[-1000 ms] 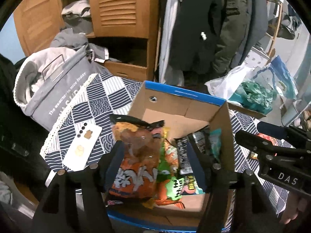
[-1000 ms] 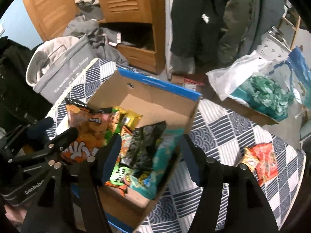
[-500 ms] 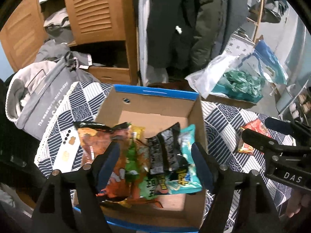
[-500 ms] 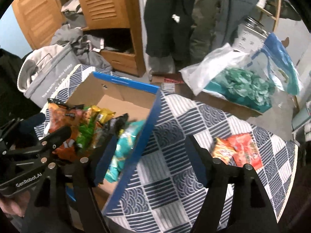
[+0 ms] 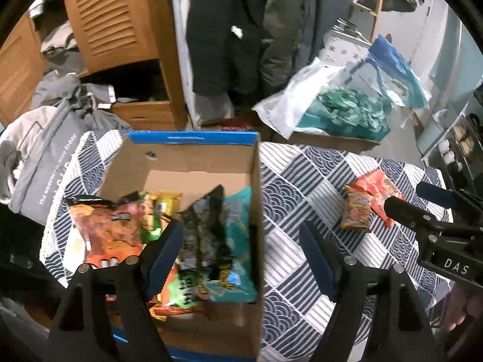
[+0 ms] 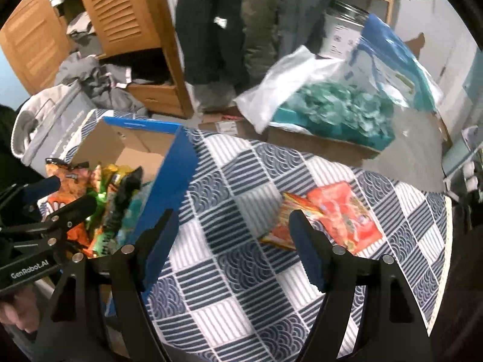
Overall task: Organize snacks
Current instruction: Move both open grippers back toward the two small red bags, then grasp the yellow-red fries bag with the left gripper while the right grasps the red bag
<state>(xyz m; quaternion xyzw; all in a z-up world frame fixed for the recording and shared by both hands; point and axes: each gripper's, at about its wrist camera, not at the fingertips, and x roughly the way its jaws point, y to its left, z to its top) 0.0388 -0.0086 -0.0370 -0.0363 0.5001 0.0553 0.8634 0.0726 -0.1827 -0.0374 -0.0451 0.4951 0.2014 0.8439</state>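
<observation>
Patterned tabletop (image 6: 241,241) now filling view: both claws, released and empty, swinging from snack box (image 5: 193,157) toward red packets (image 6: 341,214).

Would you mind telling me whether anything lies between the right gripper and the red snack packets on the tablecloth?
Nothing visible does. The right gripper is open over bare tablecloth, and the red snack packets lie just ahead by its right finger. The box stands off to the left.

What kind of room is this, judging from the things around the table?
Probably a bedroom or a storage room at home. Coats hang beside a wooden wardrobe with louvred doors, clothes lie piled by it, and the box of snacks stands on a patterned cloth.
</observation>
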